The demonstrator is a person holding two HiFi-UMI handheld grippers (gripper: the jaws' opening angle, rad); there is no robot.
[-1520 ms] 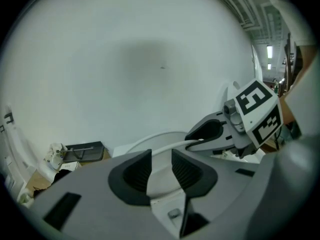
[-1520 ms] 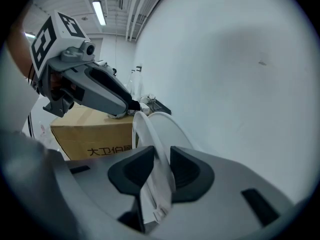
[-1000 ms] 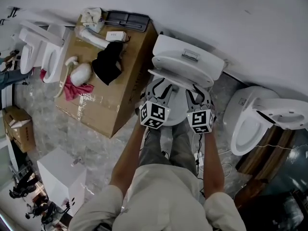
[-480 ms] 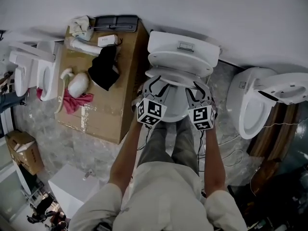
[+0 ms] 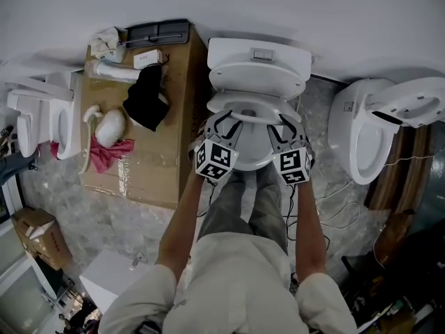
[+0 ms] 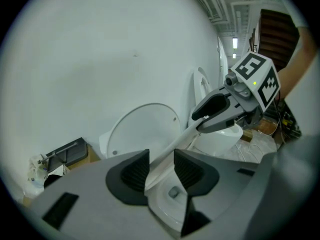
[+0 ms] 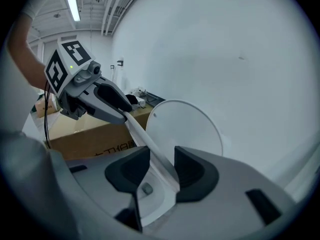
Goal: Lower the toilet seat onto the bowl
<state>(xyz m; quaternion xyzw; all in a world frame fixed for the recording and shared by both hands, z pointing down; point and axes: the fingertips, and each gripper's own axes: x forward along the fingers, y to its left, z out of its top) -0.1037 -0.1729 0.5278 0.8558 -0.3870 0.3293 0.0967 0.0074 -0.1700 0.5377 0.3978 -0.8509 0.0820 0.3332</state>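
The white toilet stands in the middle of the head view, with its tank (image 5: 259, 53) at the wall and its lid (image 5: 257, 82) upright. The seat (image 5: 252, 107) hangs part-way down over the bowl (image 5: 254, 155). My left gripper (image 5: 222, 127) grips the seat's left rim and my right gripper (image 5: 286, 132) its right rim. In the left gripper view the seat's edge (image 6: 181, 138) fills the gap at my left gripper (image 6: 160, 169), whose jaws have just been closing. In the right gripper view the seat (image 7: 142, 134) runs between the pads of my right gripper (image 7: 161, 170), whose jaws have just been opening.
A big cardboard box (image 5: 142, 165) stands left of the toilet, with a black cloth (image 5: 146, 96), a pink cloth (image 5: 111, 152) and small parts on it. Another toilet (image 5: 368, 141) stands at the right and one (image 5: 42, 124) at the far left. Cables (image 5: 327, 200) lie on the floor.
Both grippers have come slightly down and toward me with the seat's rim between them, and the seat leans further from the lid. The head view has swung round to face the toilet squarely.
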